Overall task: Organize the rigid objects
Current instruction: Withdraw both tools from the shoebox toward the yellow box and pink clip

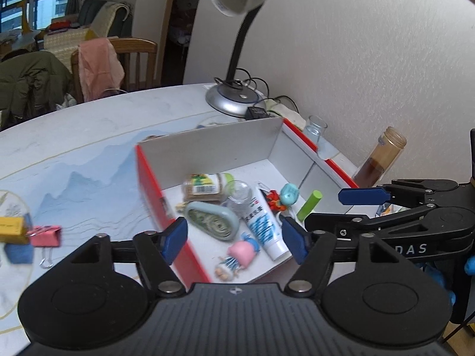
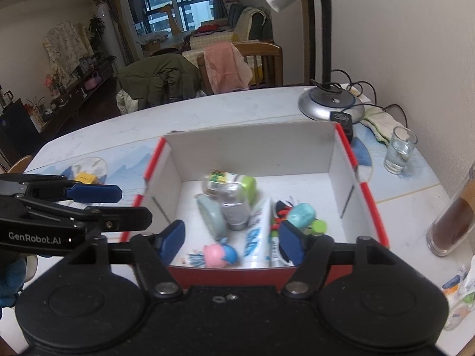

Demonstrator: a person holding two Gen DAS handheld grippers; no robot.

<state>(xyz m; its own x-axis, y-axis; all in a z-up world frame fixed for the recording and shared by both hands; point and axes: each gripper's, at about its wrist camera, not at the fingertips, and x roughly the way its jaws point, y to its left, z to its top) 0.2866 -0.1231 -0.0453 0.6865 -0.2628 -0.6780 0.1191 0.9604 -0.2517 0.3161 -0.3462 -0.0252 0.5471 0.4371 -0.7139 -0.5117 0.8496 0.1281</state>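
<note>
Toys, toothpaste tube (image 1: 265, 225) and bottle (image 1: 204, 187) heaped inside red-edged box (image 1: 154, 190) on table (image 1: 89, 136). Left gripper (image 1: 234, 238) and right gripper (image 2: 231, 241) above near rim, fingers wide, holding nothing. Pink clip (image 1: 46, 236) outside, well apart.

The box (image 2: 368, 198) was red outside and plain white inside. In it lay a white tube (image 1: 265, 225) with blue stripes, a pale green tape dispenser (image 1: 212, 221), a pink-and-blue doll (image 1: 237, 255) and a lime green stick (image 1: 309, 204). The table (image 1: 89, 148) bore a blue mountain print. A pink binder clip (image 1: 46, 235) lay beside a yellow block (image 1: 10, 230).
</note>
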